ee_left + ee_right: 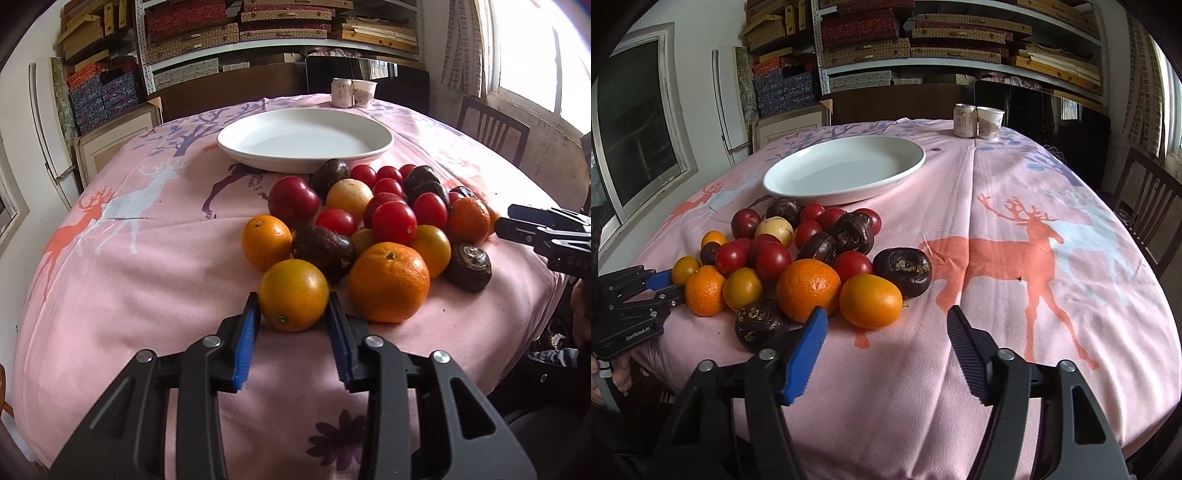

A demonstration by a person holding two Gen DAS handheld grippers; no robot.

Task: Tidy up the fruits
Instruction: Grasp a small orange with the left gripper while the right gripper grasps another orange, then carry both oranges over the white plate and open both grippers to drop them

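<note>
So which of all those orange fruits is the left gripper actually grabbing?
The yellowish-orange one at the near edge of the pile, alone between the left gripper's blue pads. The deeper orange, dimpled mandarin beside it lies free.

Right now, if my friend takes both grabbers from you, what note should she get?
Left gripper: jaws shut on the small yellow-orange citrus fruit at the near edge of the pile.
Right gripper: jaws open, nothing between them, just short of the oval orange kumquat-like fruit.
Fruit pile sits on the pink deer-print tablecloth.
Wide white ceramic plate behind it holds no fruit.
Done: nothing moved yet. Left: all the fruit.
</note>
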